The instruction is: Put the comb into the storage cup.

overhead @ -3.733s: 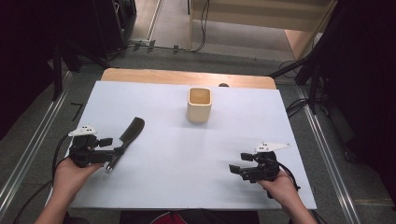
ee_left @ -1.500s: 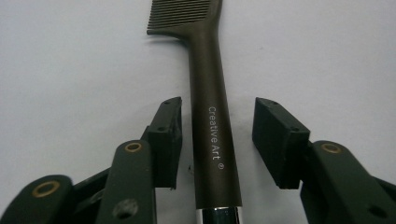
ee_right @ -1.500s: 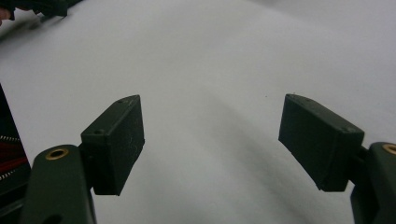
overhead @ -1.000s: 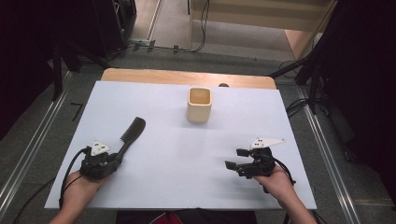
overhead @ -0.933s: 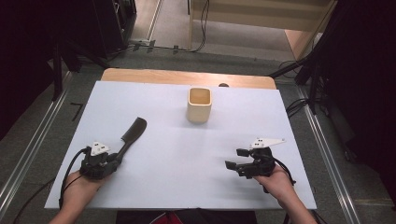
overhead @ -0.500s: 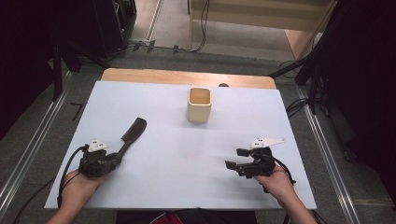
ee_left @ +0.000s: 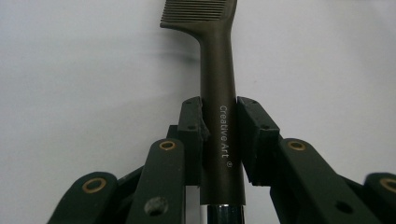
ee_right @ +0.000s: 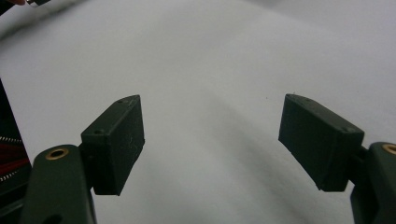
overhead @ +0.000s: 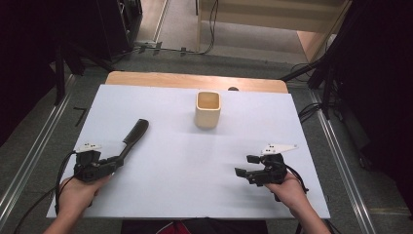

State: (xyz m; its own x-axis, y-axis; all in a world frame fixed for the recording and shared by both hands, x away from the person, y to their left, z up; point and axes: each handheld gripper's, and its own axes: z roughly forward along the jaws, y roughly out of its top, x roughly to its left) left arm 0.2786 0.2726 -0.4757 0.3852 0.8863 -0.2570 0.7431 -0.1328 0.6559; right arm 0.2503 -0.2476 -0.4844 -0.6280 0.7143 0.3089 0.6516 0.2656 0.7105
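Note:
A black comb (overhead: pixel 136 132) lies slanted at the table's left, its toothed head pointing away from me. My left gripper (overhead: pixel 113 164) is shut on the comb's handle, low over the white surface. In the left gripper view both pads (ee_left: pixel 192 135) press on the handle of the comb (ee_left: pixel 217 70), which bears the words "Creative Art". A beige square cup (overhead: pixel 208 109) stands upright at the back middle, apart from both grippers. My right gripper (overhead: pixel 246 165) rests at the front right, open, with nothing between its jaws. In the right gripper view my right gripper (ee_right: pixel 210 140) has bare white surface under it.
A white sheet (overhead: pixel 195 170) covers the table, with a wooden strip (overhead: pixel 170 80) showing along its far edge. Cables and dark stands lie on the floor beyond the table (overhead: pixel 209 29). Metal rails run along both sides.
Since the earliest frame my left hand has sunk lower and nearer the front edge, still on the comb's handle. Over the last second it shifted slightly left. The right hand kept still.

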